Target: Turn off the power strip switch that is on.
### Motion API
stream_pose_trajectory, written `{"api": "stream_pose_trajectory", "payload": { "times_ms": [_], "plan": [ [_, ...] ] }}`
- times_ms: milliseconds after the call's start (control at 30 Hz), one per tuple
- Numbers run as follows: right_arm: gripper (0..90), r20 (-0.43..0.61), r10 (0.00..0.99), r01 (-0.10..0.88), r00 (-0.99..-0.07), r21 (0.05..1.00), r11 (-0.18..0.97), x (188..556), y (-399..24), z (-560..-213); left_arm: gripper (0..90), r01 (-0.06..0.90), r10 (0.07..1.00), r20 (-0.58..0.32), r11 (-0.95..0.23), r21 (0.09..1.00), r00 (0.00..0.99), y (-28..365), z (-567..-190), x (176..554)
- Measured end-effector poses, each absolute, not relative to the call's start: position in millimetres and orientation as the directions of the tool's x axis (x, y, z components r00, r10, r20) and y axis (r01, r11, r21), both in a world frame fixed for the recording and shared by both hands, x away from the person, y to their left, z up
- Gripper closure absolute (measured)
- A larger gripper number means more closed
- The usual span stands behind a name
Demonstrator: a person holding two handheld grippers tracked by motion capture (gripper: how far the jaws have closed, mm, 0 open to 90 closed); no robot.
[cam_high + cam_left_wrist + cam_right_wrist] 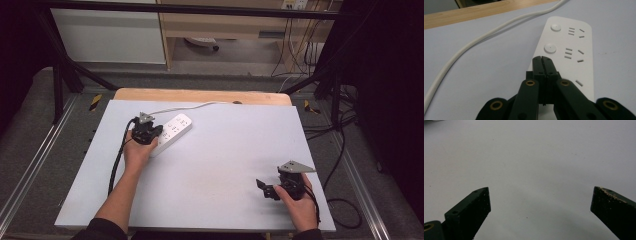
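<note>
A white power strip (173, 132) lies at the back left of the grey table, its white cable (195, 105) running off toward the far edge. My left gripper (152, 134) rests over the strip's near end, shut with nothing between its jaws. In the left gripper view the shut tips (541, 58) sit just above the power strip (567, 47), close to a round button (550, 48), and its cable (469, 46) curves away to the left. My right gripper (260, 186) is at the front right of the table, open and empty (540, 200) over the bare surface.
The grey table top (215, 160) lies on a wooden board (200, 95) that shows along the far edge. Black frame legs (60, 75) and loose cables (345, 200) stand around the table on the floor. A cabinet (110, 35) is at the back.
</note>
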State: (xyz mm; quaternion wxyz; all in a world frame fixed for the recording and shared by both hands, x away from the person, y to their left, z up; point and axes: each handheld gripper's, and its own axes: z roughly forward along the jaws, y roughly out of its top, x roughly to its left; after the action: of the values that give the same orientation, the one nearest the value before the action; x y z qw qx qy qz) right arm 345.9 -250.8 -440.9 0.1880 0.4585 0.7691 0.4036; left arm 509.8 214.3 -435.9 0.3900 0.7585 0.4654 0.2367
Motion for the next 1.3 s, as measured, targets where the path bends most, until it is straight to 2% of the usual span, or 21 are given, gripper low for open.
{"api": "stream_pose_trajectory", "payload": {
  "times_ms": [533,1300],
  "plan": [
    [3.8,0.075,0.855,0.549,-0.514,0.794,0.26,345.2,-250.9,-440.3,90.0,0.519,0.891,-0.01,-0.256,0.816,0.454,215.0,-436.5,508.9],
    [3.8,0.079,0.857,0.554,-0.508,0.792,0.256,344.7,-249.8,-439.4,90.0,0.498,0.894,0.044,-0.289,0.817,0.445,209.6,-436.8,506.1]
  ]
}}
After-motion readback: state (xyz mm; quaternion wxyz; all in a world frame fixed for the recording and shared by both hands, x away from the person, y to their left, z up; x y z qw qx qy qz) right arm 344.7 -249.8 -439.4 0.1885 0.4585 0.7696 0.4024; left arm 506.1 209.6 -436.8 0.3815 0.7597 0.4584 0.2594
